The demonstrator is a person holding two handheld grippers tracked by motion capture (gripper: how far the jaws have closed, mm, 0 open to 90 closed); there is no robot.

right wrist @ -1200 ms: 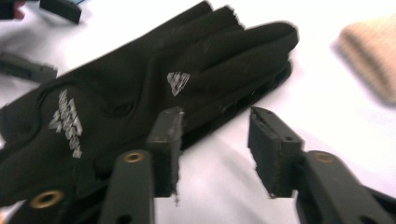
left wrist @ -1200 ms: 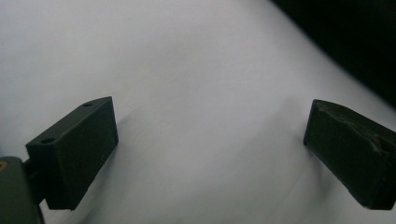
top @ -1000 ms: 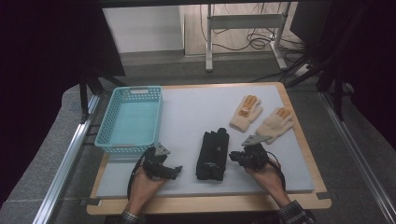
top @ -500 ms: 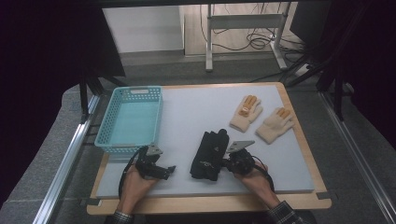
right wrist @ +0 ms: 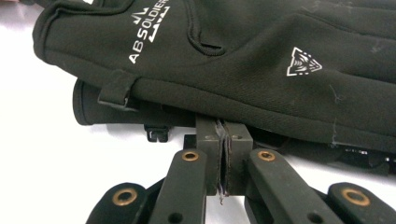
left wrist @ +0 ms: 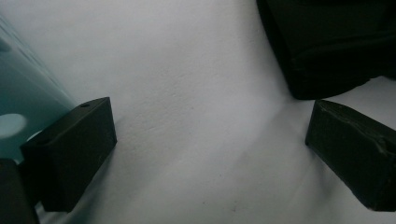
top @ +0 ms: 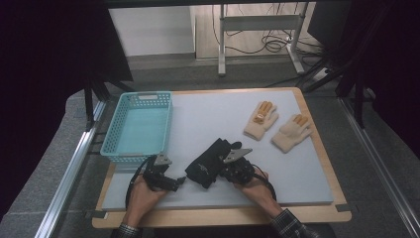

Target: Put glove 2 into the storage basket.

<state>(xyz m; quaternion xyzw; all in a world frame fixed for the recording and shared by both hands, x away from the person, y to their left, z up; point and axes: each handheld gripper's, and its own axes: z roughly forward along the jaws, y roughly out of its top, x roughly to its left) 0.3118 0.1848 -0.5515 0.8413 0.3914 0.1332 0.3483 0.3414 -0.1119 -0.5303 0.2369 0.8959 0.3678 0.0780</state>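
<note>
The black gloves (top: 210,161) lie stacked on the counter (top: 307,163), their long axis slanting from near-left to far-right, between the two hands. The right claw (top: 229,171), jaws pressed together with nothing visibly between them, sits at the gloves' near right edge and is the closer one. The left claw (top: 181,181) stands wide open just left of them, beside the blue basket (top: 114,148).

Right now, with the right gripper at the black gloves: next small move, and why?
Probably open the right gripper: its jaws are pressed together with nothing clearly between them, tips at the edge of the black gloves. Then push in around that edge and close. The left gripper is open over bare mat beside the basket.
</note>
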